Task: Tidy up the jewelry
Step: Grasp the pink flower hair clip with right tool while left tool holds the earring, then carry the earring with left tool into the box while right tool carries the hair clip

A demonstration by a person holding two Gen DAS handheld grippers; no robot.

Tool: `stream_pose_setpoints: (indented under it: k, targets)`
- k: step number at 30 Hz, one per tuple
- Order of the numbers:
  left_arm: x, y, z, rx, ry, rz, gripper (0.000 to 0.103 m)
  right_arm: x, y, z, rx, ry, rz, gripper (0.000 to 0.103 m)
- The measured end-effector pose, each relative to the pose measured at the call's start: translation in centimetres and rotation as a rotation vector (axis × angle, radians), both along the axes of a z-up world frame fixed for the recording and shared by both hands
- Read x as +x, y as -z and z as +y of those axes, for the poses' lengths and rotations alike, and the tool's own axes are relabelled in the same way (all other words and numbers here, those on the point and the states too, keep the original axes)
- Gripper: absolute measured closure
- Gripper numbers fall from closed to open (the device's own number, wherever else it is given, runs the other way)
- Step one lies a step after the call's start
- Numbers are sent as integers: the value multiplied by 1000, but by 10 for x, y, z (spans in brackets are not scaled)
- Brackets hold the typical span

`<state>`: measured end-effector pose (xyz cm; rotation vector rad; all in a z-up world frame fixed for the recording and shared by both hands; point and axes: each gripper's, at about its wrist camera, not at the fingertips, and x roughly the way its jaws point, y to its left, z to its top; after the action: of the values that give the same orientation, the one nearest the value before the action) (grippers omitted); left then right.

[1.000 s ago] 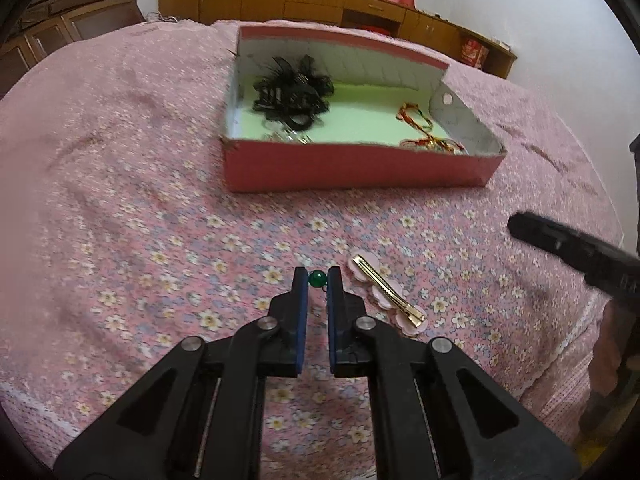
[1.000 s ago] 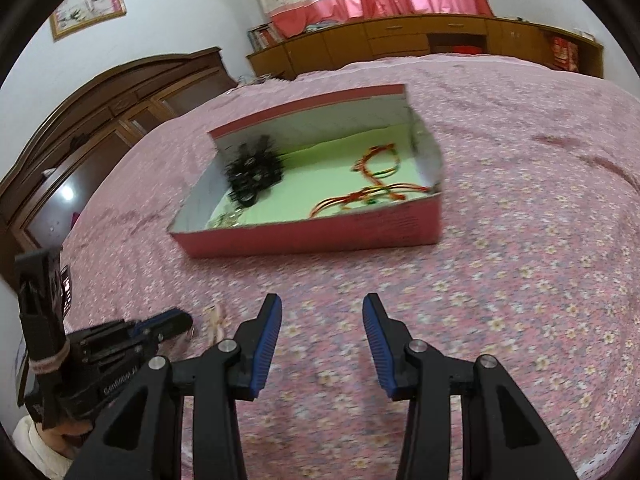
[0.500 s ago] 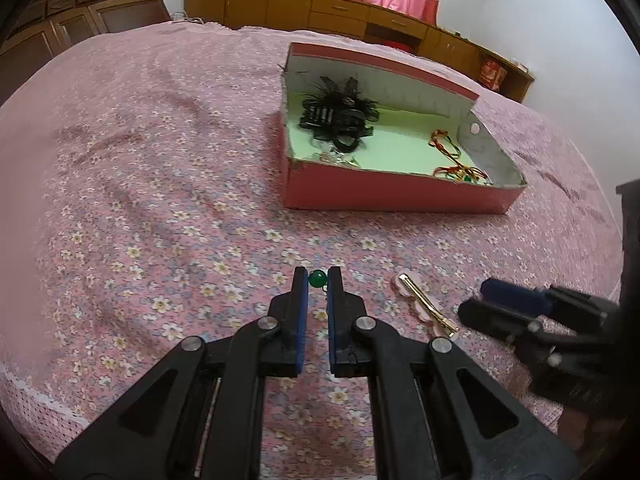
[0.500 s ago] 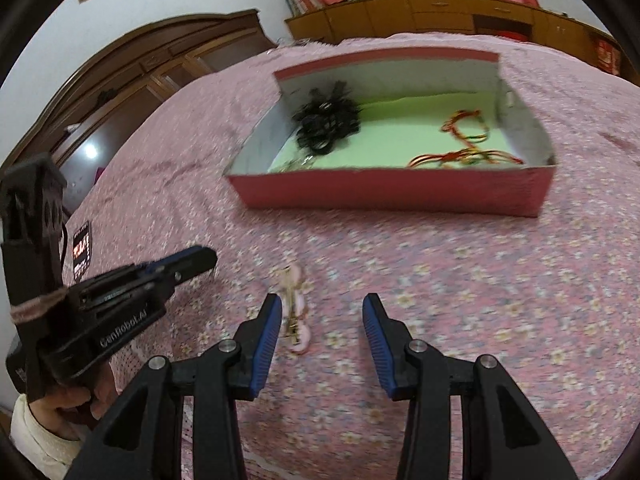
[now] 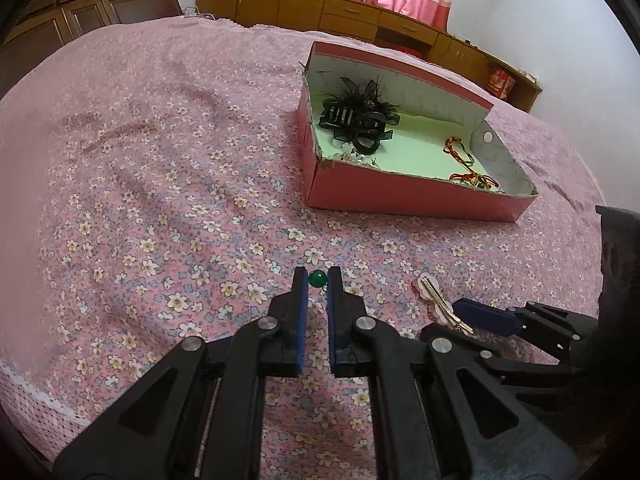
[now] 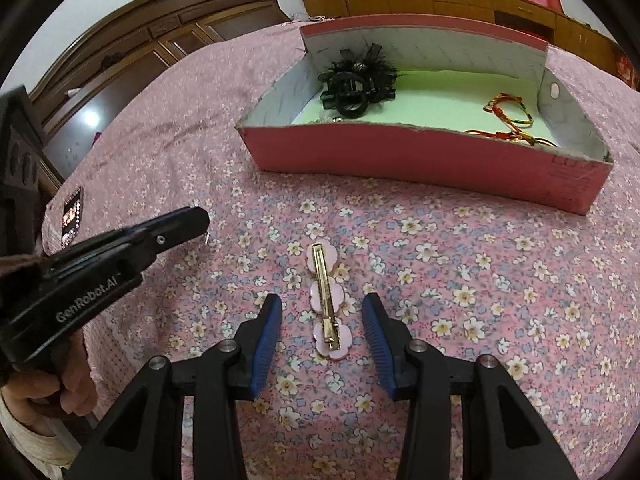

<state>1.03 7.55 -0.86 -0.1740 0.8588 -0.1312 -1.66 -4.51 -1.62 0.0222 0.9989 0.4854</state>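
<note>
As it lies flat, pink flower hair clip [image 6: 326,300], gold bar up

The right tool [image 6: 322,320] hangs over the bed [image 6: 500,264] with its blue-padded jaws apart, one on either side of a pink flower hair clip [image 6: 326,300] with a gold bar; neither pad touches it. The clip lies flat on the floral cover, lengthwise toward a pink box [image 6: 420,164] further in from the near edge. Inside the box, a black feathered hair piece [image 6: 356,80] sits at the left end and red and gold bracelets [image 6: 512,116] at the right. The left tool [image 6: 176,226] reaches in from the left edge, held by a hand [image 6: 48,392].
</note>
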Motion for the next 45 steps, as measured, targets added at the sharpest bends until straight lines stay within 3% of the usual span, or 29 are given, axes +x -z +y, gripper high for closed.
stream_pose_setpoints:
  k: [4, 7, 18, 45]
  targets:
    - [1, 1, -1, 1, 0, 1, 103, 1, 3, 0, -32, 3, -16, 80]
    - [3, 1, -3, 4, 1, 0, 103, 3, 4, -5, -16, 7, -10, 83]
    - [2, -11, -10, 12, 10, -31, 103, -2, -10, -22, 44, 12, -28, 83]
    - [5, -37, -42, 7, 44, -102, 103, -8, -45, -94, 138, 176, -126, 83]
